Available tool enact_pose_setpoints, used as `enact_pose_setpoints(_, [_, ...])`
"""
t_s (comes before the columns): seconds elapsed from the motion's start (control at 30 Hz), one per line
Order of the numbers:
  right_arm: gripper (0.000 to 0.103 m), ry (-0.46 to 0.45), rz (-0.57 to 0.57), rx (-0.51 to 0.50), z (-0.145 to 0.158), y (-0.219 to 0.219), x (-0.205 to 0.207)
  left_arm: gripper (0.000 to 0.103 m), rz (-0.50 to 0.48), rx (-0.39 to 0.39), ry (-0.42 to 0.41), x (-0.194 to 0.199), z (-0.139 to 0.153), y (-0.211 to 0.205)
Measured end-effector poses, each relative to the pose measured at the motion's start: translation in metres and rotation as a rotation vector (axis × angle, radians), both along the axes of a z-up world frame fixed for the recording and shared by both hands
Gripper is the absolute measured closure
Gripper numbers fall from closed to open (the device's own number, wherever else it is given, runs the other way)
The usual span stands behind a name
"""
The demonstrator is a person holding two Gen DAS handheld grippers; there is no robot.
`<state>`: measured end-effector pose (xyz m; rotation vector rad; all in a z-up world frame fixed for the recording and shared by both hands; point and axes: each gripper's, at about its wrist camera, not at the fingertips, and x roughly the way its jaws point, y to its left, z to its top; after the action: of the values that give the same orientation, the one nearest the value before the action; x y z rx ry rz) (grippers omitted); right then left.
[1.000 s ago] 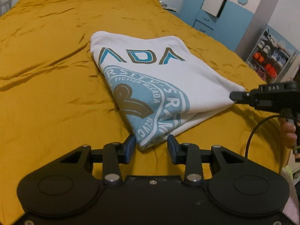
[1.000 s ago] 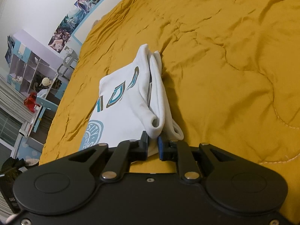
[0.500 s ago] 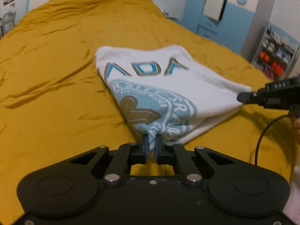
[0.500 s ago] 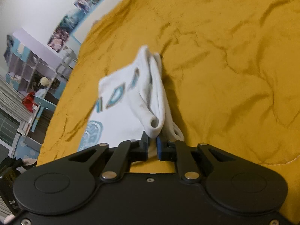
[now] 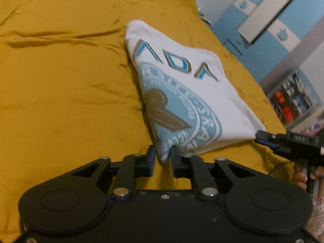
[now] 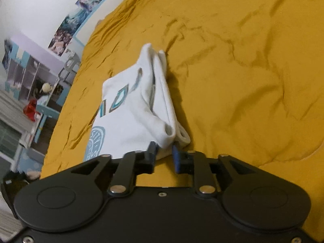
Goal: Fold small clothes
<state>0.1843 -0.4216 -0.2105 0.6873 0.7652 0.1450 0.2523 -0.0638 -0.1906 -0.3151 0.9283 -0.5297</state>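
Note:
A folded white T-shirt (image 5: 188, 93) with a blue round print and letters lies on the mustard bedspread (image 5: 60, 93). My left gripper (image 5: 163, 157) is partly open around the shirt's near printed corner, which sits between its blue pads. My right gripper (image 6: 164, 151) is also partly open, with the shirt's (image 6: 129, 117) rolled white corner between its fingers. The right gripper also shows at the right of the left wrist view (image 5: 263, 138), its tip at the shirt's right corner.
The bedspread (image 6: 243, 81) is wrinkled all around the shirt. Blue and white cupboards (image 5: 273, 26) and a shelf with shoes (image 5: 289, 105) stand past the bed's right side. Shelves, a chair and posters (image 6: 36, 81) lie past the other side.
Both grippers were shut on the shirt's corners half a second ago; now their fingers stand apart. The left view has shifted and tilted, and the shirt's near edge looks raised.

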Motion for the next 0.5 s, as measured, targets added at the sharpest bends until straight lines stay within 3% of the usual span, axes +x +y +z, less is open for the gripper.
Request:
enact_pose_setpoints(0.07, [0.072, -0.040, 0.012, -0.064, 0.018, -0.001, 0.000, 0.052, 0.037, -0.014, -0.036, 0.002, 0.014, 0.007])
enact_pose_setpoints(0.1, [0.068, -0.064, 0.022, -0.098, 0.028, -0.002, 0.003, 0.044, 0.056, -0.021, -0.056, 0.006, 0.021, 0.010])
enact_pose_setpoints(0.13, [0.057, -0.084, 0.023, -0.122, 0.035, -0.002, 0.007, 0.032, 0.078, -0.027, -0.066, 0.011, 0.026, 0.012])
enact_pose_setpoints(0.17, [0.054, -0.110, 0.020, -0.151, 0.042, 0.000, 0.013, 0.032, 0.104, -0.034, -0.076, 0.018, 0.029, 0.013])
enact_pose_setpoints(0.3, [0.054, -0.168, 0.014, -0.233, 0.053, 0.003, 0.061, 0.032, 0.224, -0.086, -0.042, 0.063, 0.026, 0.017])
enact_pose_setpoints(0.5, [0.054, -0.159, 0.037, -0.291, 0.039, 0.019, 0.143, 0.032, 0.309, -0.167, 0.024, 0.129, 0.002, 0.007])
